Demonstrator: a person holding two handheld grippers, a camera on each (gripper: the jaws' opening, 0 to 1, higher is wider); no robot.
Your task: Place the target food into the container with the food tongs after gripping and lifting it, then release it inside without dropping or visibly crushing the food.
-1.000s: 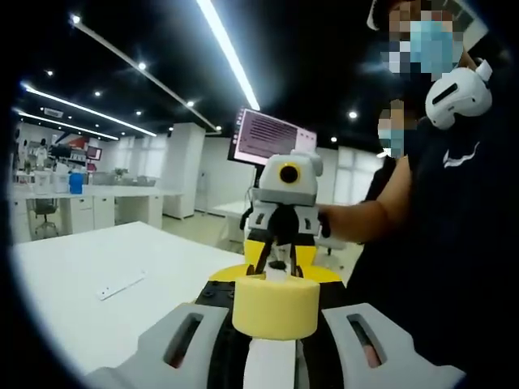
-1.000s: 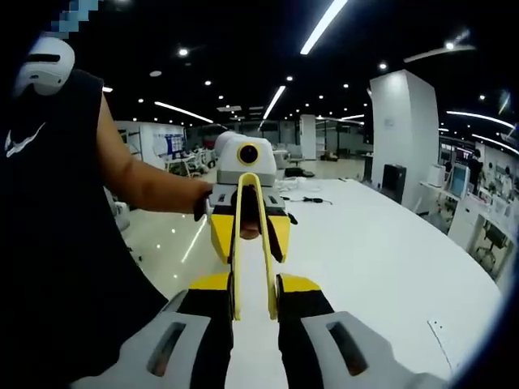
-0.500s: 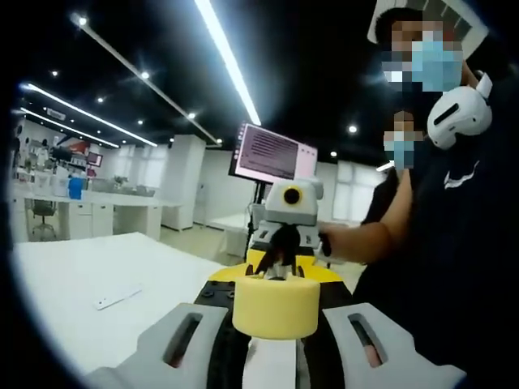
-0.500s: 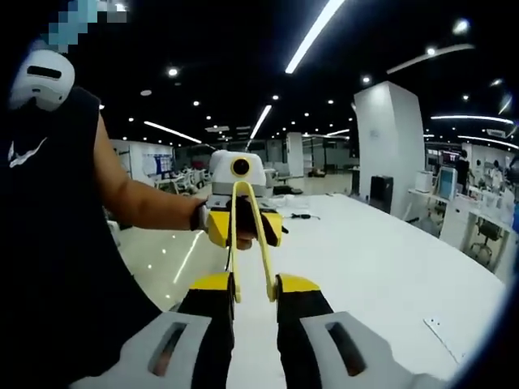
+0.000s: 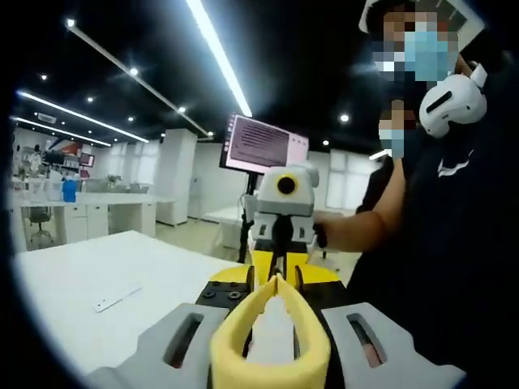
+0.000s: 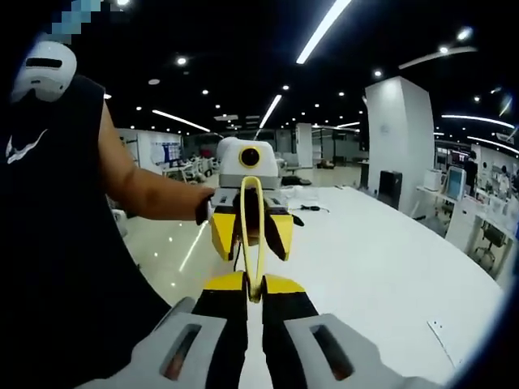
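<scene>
Recording both views at this moment: a white table [image 5: 89, 275] ran out to the left of the tongs in the left gripper view and to their right in the right gripper view [image 6: 389, 243]. A person in a dark sleeveless top [image 5: 454, 227] stood on the other side of the tongs from the table, with a bare forearm reaching in to the far gripper in each view [image 6: 57, 203]. A lit monitor [image 5: 263, 146] stood beyond the tongs' far end, above the opposite gripper. The left gripper [image 5: 274, 285] had the wide, rounded bend of the yellow tongs [image 5: 272, 365] lodged between its jaws, the bend seeming to bear on both inner pads. From there the two arms ran forward and met at a point just short of the right gripper [image 5: 280, 243]. In the right gripper view, the right gripper [image 6: 253, 290] had its jaws drawn in on the tongs [image 6: 253, 271], pressing the arm ends together so they touched. The narrow loop rose from them to the left gripper [image 6: 247, 235] facing it. A small white strip [image 5: 117, 294] lay flat on the table, well apart from the tongs on their left.
</scene>
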